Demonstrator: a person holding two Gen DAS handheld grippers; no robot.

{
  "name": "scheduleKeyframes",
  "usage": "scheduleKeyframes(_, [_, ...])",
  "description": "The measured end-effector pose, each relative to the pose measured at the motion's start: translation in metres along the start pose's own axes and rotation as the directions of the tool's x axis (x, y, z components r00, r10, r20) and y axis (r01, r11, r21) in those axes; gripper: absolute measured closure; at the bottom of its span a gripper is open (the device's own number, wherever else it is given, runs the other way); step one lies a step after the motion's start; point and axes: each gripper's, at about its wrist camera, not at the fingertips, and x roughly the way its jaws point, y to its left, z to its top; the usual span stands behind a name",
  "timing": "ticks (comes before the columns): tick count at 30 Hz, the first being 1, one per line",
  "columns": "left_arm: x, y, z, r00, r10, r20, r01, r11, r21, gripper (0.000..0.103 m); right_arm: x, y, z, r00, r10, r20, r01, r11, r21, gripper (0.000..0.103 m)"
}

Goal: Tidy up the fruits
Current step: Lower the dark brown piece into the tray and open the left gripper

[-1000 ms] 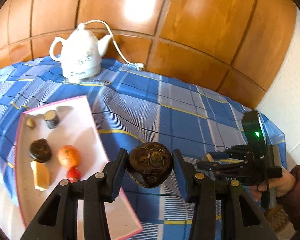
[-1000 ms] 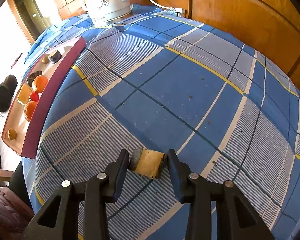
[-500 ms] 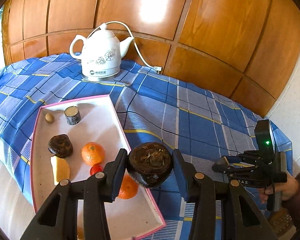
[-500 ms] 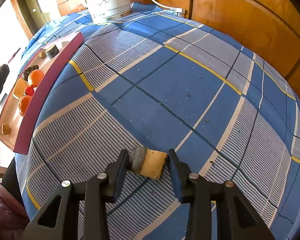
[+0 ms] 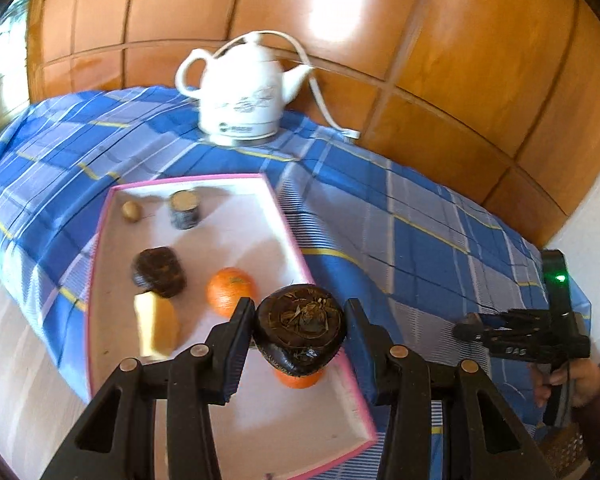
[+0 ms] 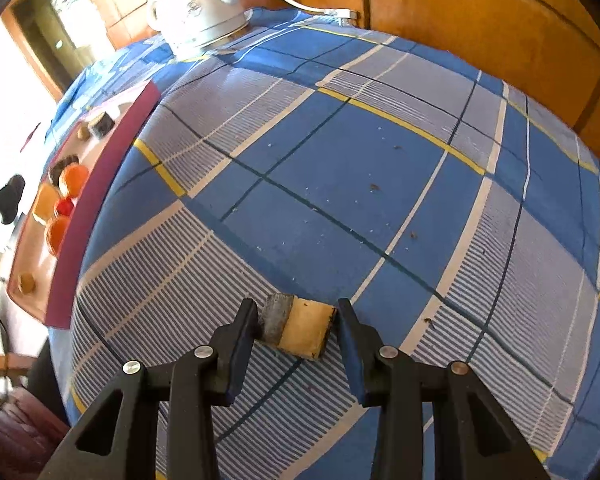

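My left gripper [image 5: 299, 310] is shut on a dark brown round fruit [image 5: 300, 326] and holds it above the near right part of the pink-rimmed white tray [image 5: 240, 240]. In the tray lie an orange [image 5: 230, 290], another dark fruit [image 5: 158, 272], a yellow wedge [image 5: 156, 328], a small dark cylinder [image 5: 184, 210] and a brown nut [image 5: 131, 211]. A second orange [image 5: 298, 378] shows just under the held fruit. My right gripper [image 6: 298, 320] is shut on a tan chunk with a dark rind [image 6: 304, 330] over the blue checked cloth [image 6: 340, 184].
A white electric kettle [image 5: 240, 96] with its cord stands at the back of the table against the wooden panel wall. The tray [image 6: 80, 216] lies near the table's left edge. The right gripper [image 5: 520, 336] and the hand holding it [image 5: 572, 376] are at the table's right edge.
My left gripper has carried the dark fruit leftward, from beside the tray's right rim to over the tray. The right gripper has hardly moved with its chunk.
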Motion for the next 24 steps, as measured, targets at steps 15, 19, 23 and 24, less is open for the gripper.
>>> scheduleKeyframes(15, [-0.026, 0.074, -0.006, 0.993, 0.115, 0.028, -0.109, 0.981, -0.157, 0.057, -0.002, -0.006, 0.002, 0.999, 0.033, -0.007, -0.033, 0.998, 0.05, 0.061])
scheduleKeyframes(19, [-0.03, 0.088, -0.004, 0.994, 0.108, 0.027, -0.1, 0.972, -0.212, 0.057, -0.003, -0.005, 0.001, 1.0, 0.021, -0.015, -0.021, 0.999, 0.042, 0.062])
scheduleKeyframes(23, [-0.026, 0.086, -0.007, 0.997, 0.078, 0.017, -0.073, 0.973, -0.218, 0.057, -0.005, 0.003, -0.001, 1.0, -0.03, 0.001, 0.03, 0.999, -0.012, 0.065])
scheduleKeyframes(24, [-0.025, 0.083, -0.007, 0.997, 0.071, 0.014, -0.067, 0.975, -0.21, 0.057, -0.005, 0.005, -0.001, 0.999, -0.04, 0.003, 0.04, 0.999, -0.026, 0.065])
